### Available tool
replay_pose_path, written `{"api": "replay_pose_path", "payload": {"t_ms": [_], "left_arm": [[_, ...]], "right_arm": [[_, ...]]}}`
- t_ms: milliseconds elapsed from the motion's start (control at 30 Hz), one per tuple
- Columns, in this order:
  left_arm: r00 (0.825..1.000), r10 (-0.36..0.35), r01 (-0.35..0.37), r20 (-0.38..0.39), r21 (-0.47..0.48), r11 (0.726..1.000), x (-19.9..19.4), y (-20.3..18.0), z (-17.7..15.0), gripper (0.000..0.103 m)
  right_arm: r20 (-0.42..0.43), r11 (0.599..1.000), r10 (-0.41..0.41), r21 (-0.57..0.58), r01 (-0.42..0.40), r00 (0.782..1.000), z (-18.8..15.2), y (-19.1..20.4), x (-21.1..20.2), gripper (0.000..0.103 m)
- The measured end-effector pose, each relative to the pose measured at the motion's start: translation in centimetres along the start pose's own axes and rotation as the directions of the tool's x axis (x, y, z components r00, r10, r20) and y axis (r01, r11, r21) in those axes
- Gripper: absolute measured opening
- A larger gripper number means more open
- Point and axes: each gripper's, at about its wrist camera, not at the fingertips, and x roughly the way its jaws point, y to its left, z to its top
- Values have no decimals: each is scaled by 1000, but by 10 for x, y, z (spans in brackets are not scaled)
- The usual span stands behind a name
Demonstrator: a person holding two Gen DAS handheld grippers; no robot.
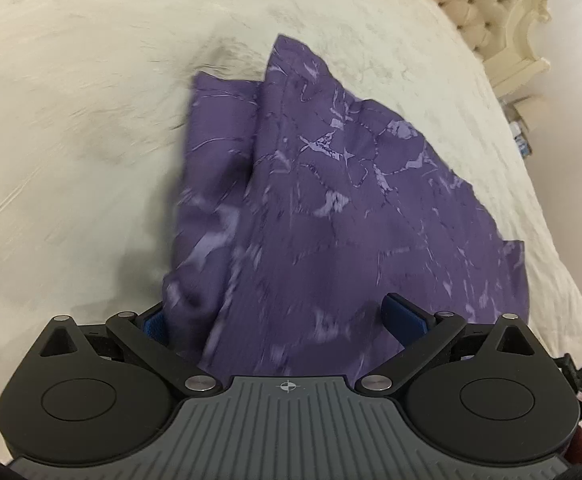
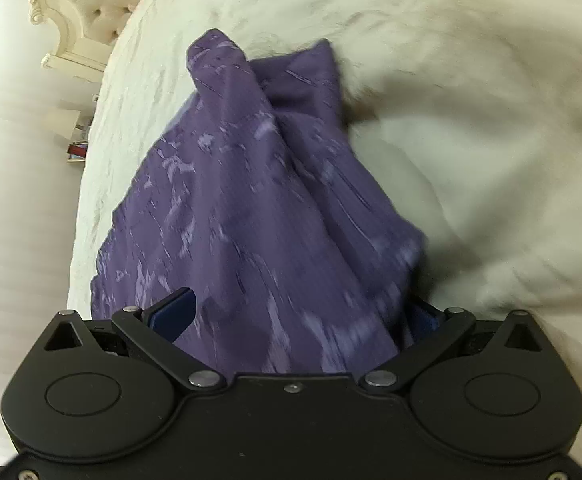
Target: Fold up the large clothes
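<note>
Left tool [image 1: 281,320]: jaws spread wide, purple garment [image 1: 331,200] draped between them.
Right tool [image 2: 299,316]: jaws likewise apart, cloth bunched between.
Garment: stretched away over the cream bed [image 1: 71,120].
Far: tufted headboard [image 1: 479,4].

Left gripper [image 1: 281,322]: fingers spread wide apart, purple cloth [image 1: 331,200] lying in the gap.
Left blue pads [image 1: 405,316]: not pressed together, one half hidden.
Right gripper [image 2: 303,316]: fingers wide apart too, cloth draped between.
Right blue pads [image 2: 175,314]: far from each other.
</note>
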Motion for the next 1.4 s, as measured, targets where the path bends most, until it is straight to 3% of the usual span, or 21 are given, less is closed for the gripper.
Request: {"api": "replay_pose_path", "payload": {"t_ms": [133, 233, 267, 300, 333, 400, 500, 767, 967, 1167, 1233, 1400], "left_arm": [[1000, 2, -1, -7, 51, 999, 9, -13, 9, 102], [1000, 12, -11, -20, 19, 1000, 10, -20, 11, 99], [1000, 10, -9, -28, 12, 1000, 9, -22, 11, 89], [999, 14, -14, -42, 15, 1000, 10, -22, 11, 77], [999, 15, -14, -52, 19, 1000, 8, -24, 10, 73], [998, -1, 2, -57, 5, 1000, 5, -24, 10, 50], [998, -33, 31, -58, -41, 999, 0, -24, 12, 36], [991, -96, 94, -91, -21, 995, -21, -40, 5, 33], [984, -115, 114, -138, -18, 993, -43, -34, -34, 34], [972, -105, 109, -208, 11, 994, -63, -19, -72, 34], [974, -74, 82, -216, 27, 996, -64, -11, -79, 36], [982, 34, -21, -184, 73, 997, -44, -3, -81, 53]], "right_arm": [[18, 998, 53, 43, -53, 998, 8, -5, 1, 103], [27, 995, 79, 60, -81, 996, 8, -7, -2, 102], [30, 994, 95, 58, -96, 995, 7, -5, -4, 90], [30, 993, 105, 55, -107, 994, 7, -3, -4, 60], [28, 995, 86, 44, -87, 996, 6, 1, -6, 49], [22, 998, 57, 0, -57, 998, 4, 13, -6, 40], [18, 998, 3, -57, -2, 1000, 5, 30, -10, 36], [23, 997, -30, -70, 32, 999, -7, 49, -40, 33], [15, 998, -52, -44, 52, 999, -21, 47, -54, 33], [-53, 998, -67, -15, 66, 996, -47, 30, -73, 35], [-77, 996, -80, -31, 78, 994, -57, 26, -78, 38], [-34, 980, -197, -31, 196, 980, -58, 18, -70, 64]]}}
